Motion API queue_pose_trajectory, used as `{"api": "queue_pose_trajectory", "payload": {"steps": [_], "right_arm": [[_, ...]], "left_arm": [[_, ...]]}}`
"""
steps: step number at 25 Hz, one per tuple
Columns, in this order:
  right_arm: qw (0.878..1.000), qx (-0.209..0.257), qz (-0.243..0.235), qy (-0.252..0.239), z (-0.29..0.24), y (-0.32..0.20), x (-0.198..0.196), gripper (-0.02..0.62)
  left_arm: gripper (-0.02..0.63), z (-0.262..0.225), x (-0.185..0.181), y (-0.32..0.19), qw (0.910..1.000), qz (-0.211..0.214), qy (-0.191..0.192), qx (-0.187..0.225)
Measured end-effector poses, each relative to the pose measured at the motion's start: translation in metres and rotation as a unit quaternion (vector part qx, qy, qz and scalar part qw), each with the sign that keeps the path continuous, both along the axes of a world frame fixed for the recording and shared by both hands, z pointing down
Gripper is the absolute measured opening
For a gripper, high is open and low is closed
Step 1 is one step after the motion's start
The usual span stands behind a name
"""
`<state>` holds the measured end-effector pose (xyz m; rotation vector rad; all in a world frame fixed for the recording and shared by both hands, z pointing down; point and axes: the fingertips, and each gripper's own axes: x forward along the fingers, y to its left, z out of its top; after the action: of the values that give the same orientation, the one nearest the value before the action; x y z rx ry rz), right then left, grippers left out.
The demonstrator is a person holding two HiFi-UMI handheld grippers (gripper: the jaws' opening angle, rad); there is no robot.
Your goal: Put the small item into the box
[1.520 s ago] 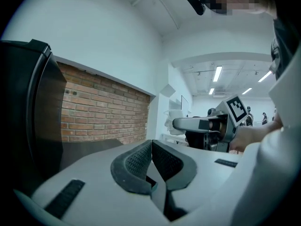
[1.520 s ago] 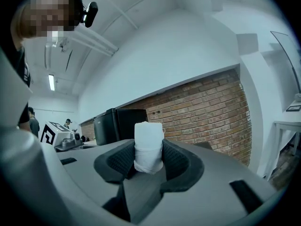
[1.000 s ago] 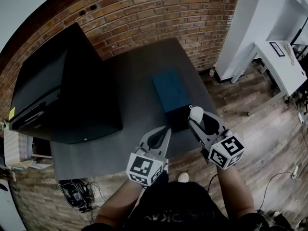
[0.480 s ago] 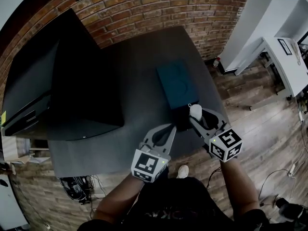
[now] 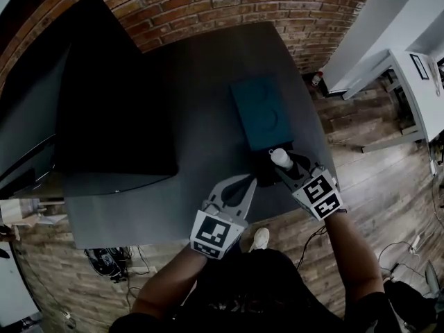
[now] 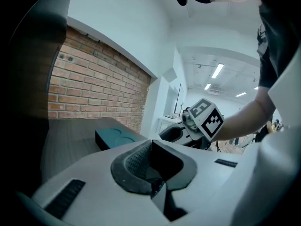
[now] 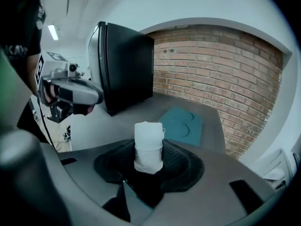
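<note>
My right gripper (image 5: 281,159) is shut on a small white roll (image 5: 279,157), which stands upright between its pads (image 7: 148,147). It hovers at the near end of the teal box (image 5: 262,112), over the table's near right corner. The teal box (image 7: 181,123) lies flat, with its lid on and two round hollows in the top. To the left, my left gripper (image 5: 242,186) is shut with nothing in it, its pads (image 6: 141,161) pressed together. In the left gripper view, the right gripper's marker cube (image 6: 205,118) shows beyond the teal box (image 6: 114,138).
A dark grey table (image 5: 201,144) stands against a brick wall (image 5: 208,5). A large black case (image 5: 104,109) fills its left half. Wooden floor (image 5: 374,172) lies to the right, with white furniture (image 5: 416,82) beyond. A shoe (image 5: 261,238) shows below the table edge.
Both grippers have moved forward toward the box's near end. The right gripper still holds the white roll, now closer to the box. The head view has tilted and shifted.
</note>
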<state>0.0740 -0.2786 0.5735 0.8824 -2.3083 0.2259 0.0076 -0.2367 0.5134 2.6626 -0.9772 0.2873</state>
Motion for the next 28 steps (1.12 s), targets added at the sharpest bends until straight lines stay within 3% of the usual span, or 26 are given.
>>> {"api": "queue_pose_trajectory", "payload": {"steps": [6,14,18,28], "right_arm": [[0.992,-0.028,-0.069,0.099,0.045,0.005,-0.004,0.192],[0.956,-0.049,-0.177,0.23,0.093,0.018,-0.006,0.192],[0.945,-0.06,-0.197,0.254,0.107,0.018,-0.003,0.192],[0.931,-0.084,-0.22,0.277,0.123,0.021,-0.008,0.195]], "left_arm": [[0.034,0.009,-0.004,-0.004,1.0,0.002,-0.005,-0.007],[0.034,0.017,-0.008,-0.002,0.9998,-0.004,-0.007,-0.019],[0.034,0.019,-0.011,-0.002,0.9997,-0.007,-0.006,-0.022],[0.034,0.025,-0.029,-0.008,0.9993,-0.024,-0.009,-0.026]]}}
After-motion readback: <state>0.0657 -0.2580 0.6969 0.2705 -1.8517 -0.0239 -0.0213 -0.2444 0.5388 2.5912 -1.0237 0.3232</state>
